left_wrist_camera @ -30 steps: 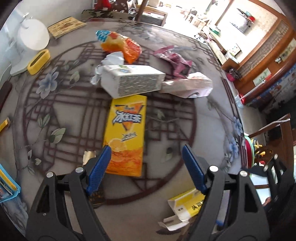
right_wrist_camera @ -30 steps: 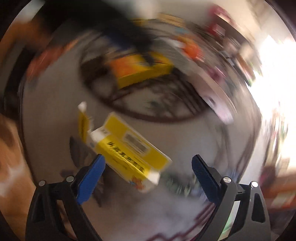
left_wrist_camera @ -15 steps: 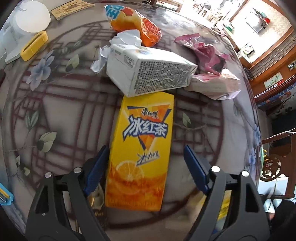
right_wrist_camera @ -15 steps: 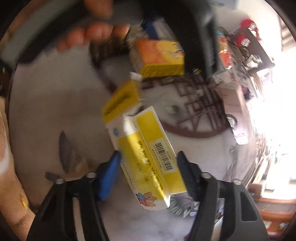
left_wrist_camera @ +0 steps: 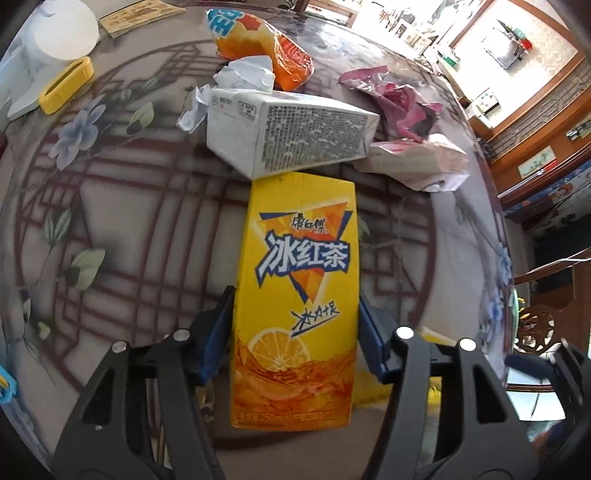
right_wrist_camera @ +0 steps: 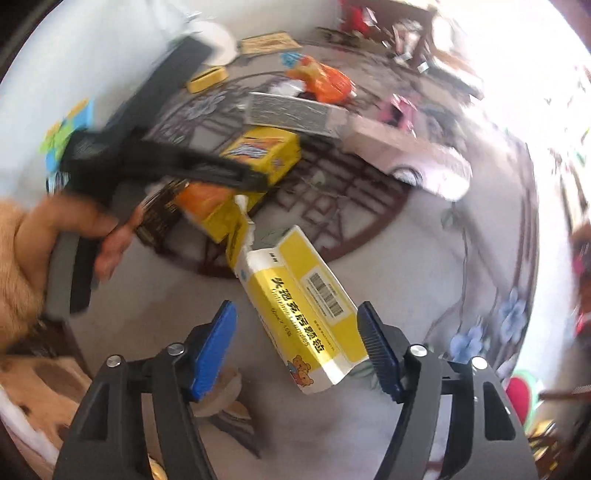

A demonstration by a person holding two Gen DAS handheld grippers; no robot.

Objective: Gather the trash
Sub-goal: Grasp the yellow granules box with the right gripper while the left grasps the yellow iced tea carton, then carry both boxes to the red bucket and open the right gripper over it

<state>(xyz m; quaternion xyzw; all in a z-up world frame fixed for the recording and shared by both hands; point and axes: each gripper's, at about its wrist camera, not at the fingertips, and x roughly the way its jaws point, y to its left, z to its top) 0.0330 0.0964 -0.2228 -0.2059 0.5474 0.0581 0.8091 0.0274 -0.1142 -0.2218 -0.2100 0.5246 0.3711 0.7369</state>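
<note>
A yellow iced-tea carton (left_wrist_camera: 295,280) lies flat on the patterned round table (left_wrist_camera: 129,206). My left gripper (left_wrist_camera: 295,301) straddles the carton's lower half. Its jaws are closing, and both blue pads (left_wrist_camera: 218,332) sit against the carton's long sides. In the right wrist view a yellow-and-white medicine box (right_wrist_camera: 303,306) with an open flap lies on the table between the fingers of my right gripper (right_wrist_camera: 295,306). Its jaws are opening; the left pad stands clear of the box and the right pad is at its edge. A person's hand (right_wrist_camera: 55,236) holds the left gripper over the tea carton (right_wrist_camera: 262,147).
Beyond the tea carton lie a white carton (left_wrist_camera: 295,136), crumpled white paper (left_wrist_camera: 243,75), an orange snack bag (left_wrist_camera: 258,44), a pink wrapper (left_wrist_camera: 391,99) and a pale pink box (left_wrist_camera: 417,162). A yellow holder (left_wrist_camera: 66,85) and a white appliance (left_wrist_camera: 62,33) stand at the far left.
My left gripper came down over the tea carton and its pads closed in against its sides. The right gripper rolled and shifted; its jaws, narrow around the medicine box half a second ago, have spread.
</note>
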